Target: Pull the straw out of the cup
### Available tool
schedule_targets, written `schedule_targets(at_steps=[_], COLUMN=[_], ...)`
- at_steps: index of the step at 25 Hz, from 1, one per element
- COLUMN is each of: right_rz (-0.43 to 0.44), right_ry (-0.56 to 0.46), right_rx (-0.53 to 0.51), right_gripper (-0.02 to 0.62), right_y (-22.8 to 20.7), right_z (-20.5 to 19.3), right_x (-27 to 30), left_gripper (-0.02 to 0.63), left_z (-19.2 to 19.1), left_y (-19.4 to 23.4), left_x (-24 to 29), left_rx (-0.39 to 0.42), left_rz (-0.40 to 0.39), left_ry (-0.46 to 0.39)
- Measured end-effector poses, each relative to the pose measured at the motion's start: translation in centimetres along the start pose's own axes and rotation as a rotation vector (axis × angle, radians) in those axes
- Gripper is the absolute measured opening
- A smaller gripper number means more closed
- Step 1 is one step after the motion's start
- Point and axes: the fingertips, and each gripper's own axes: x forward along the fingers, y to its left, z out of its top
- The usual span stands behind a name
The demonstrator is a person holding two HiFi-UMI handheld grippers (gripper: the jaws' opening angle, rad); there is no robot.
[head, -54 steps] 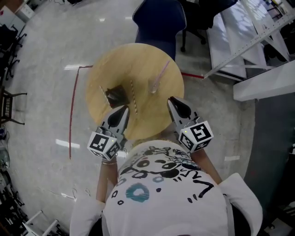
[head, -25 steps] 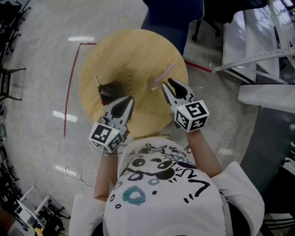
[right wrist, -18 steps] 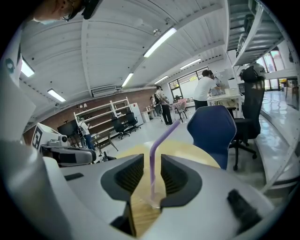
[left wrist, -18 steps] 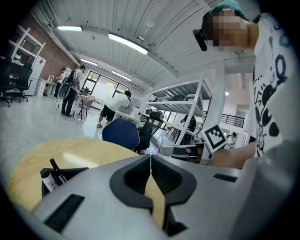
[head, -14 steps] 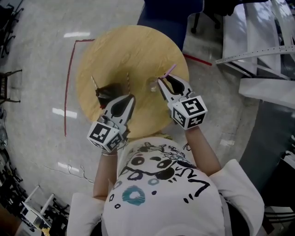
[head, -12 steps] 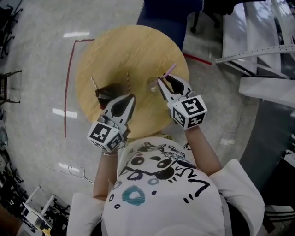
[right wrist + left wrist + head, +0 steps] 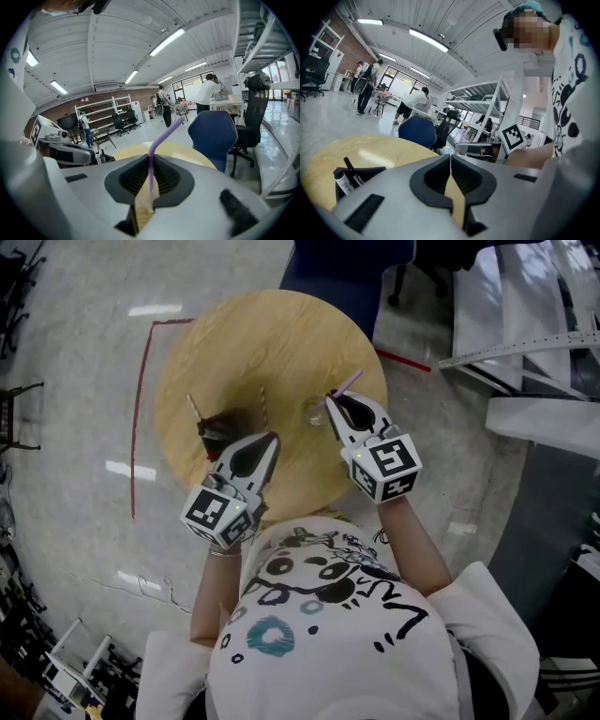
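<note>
— As seen from the head view, places the right gripper [image 7: 335, 405] right at the clear cup [image 7: 314, 412] on the round table [image 7: 234, 334], jaws pinched round the purple straw [image 7: 350, 380]. Hung back by the table's near edge two seconds ago. Reached the cup only within the last second.

— And the other one?

— Keeps the left gripper [image 7: 263, 441] parked just beside the black holder [image 7: 223, 427], barely shifted, touching nothing.

— Left gripper view next?

— Shows that gripper [image 7: 450, 159] pressed closed, empty, with only a sliver of bare tabletop [image 7: 370, 147] visible below. Catches the holder [image 7: 361, 176] and its pens low at the left.

— Right gripper view?

— Settles it: clenched on the straw [image 7: 151, 176] partway up the stem. Shows the bent top rising past the jaws toward a blue chair [image 7: 213, 133]. Glimpses what looks like the cup's clear rim [image 7: 142, 205] under the jaws. Suggests the stem's lower end sits down in it still.

— Meaning for the task?

— Means the grasp has just been secured, with the extraction itself not yet done. Calls for a lift along the stem's own line. Could drag the light cup along or tip it, given no bracing from the left.
</note>
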Motion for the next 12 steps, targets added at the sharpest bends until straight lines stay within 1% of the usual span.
schedule_targets(at_steps=[6,12], right_rz=[0.016,0.029], right_ry=[-0.023,-0.047], right_rx=[-0.012,-0.041], right_gripper=[0.048,0.048], right_y=[0.7,1.4], right_z=[1.3,2.9], right_x=[-0.5,-1.3], left_gripper=[0.018,0.018], left_z=[0.5,1.8], left_y=[0.5,0.7], left_x=[-1.0,-1.7], left_rx=[0.008,0.039], left_rz=[0.021,0.029], left_ry=[-0.016,-0.035])
